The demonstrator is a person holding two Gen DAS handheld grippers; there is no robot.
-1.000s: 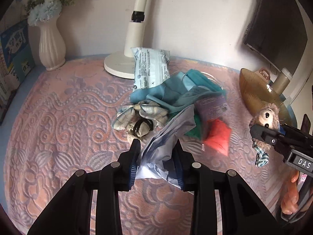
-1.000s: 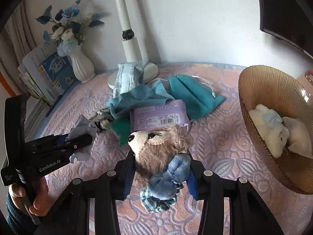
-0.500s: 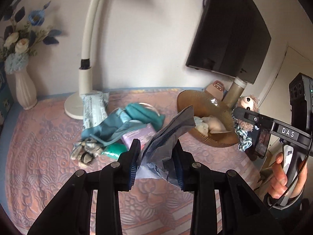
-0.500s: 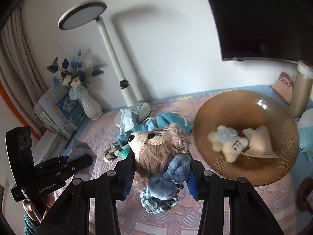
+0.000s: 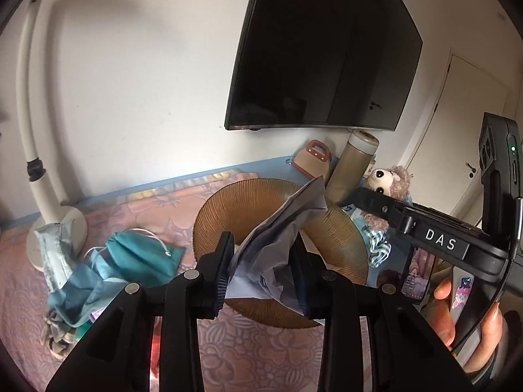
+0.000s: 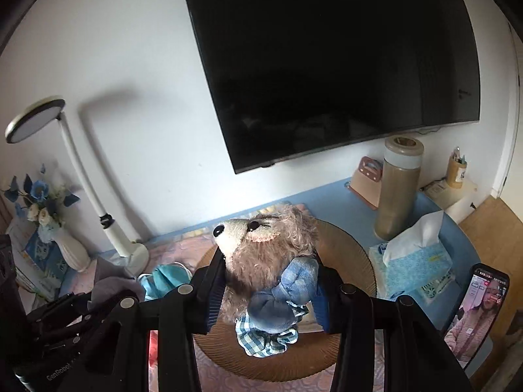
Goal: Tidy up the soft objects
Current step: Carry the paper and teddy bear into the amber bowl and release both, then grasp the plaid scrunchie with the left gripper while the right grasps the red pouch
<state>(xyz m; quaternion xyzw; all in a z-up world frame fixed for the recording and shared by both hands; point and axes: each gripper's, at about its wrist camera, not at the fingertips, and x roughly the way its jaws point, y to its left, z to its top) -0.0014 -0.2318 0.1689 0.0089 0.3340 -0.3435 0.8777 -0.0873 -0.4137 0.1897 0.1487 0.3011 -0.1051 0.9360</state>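
1. The teal drawstring pouch (image 5: 143, 256) lies in the leftover pile on the desk (image 5: 268, 359), left of the amber bowl (image 5: 228, 219); judged limp and light, best pinched at a fold.
2. The left gripper (image 5: 261, 277) hangs over the bowl with its fingers starting to part, though they look to be touching the crumpled grey-lilac cloth (image 5: 278, 245) between them. It is soft and floppy, and sags either side.
3. The right gripper (image 6: 266, 289) pinches the plush bear (image 6: 261, 251) at the body; squashy and light.
4. Readable: "DAS" (image 5: 439, 239) on the right gripper; "GenRobot" (image 6: 59, 372), partly cut off, on the left.
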